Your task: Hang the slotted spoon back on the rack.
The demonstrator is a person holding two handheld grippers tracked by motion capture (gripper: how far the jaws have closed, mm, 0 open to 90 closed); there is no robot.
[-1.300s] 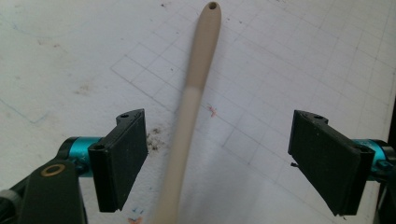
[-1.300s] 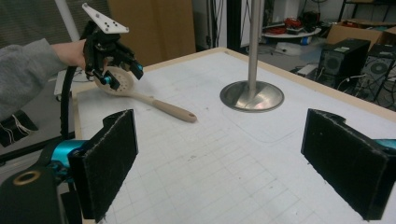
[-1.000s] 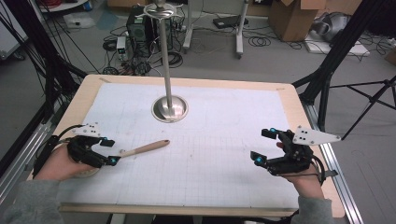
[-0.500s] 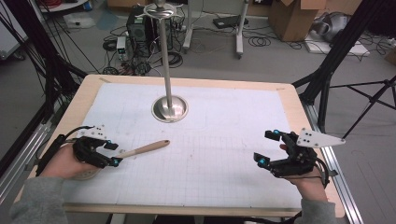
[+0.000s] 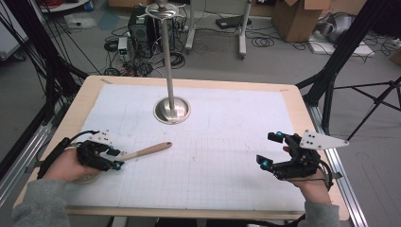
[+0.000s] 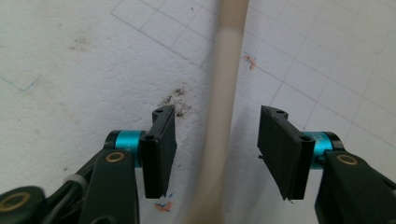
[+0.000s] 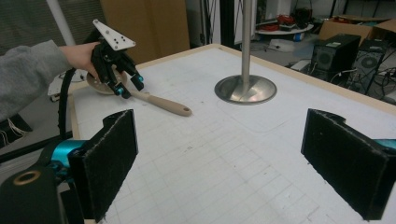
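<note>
On the worktop (image 5: 283,101), a wooden spoon (image 5: 142,152) lies on the white gridded sheet near the person's left side, its handle pointing toward the middle and its bowl end under the left hand. The left gripper (image 5: 113,158) sits over the handle. In the left gripper view the handle (image 6: 224,102) runs straight up between the two black jaws, which have just been closing; a gap shows on each side, so the pads do not press on it. The right gripper (image 5: 271,150) hovers well apart at the right side, its jaws spread wide with nothing between them. A metal stand (image 5: 172,109) with a round base rises at the far middle. The spoon's bowl (image 7: 100,84) is mostly hidden, perhaps resting flat.
</note>
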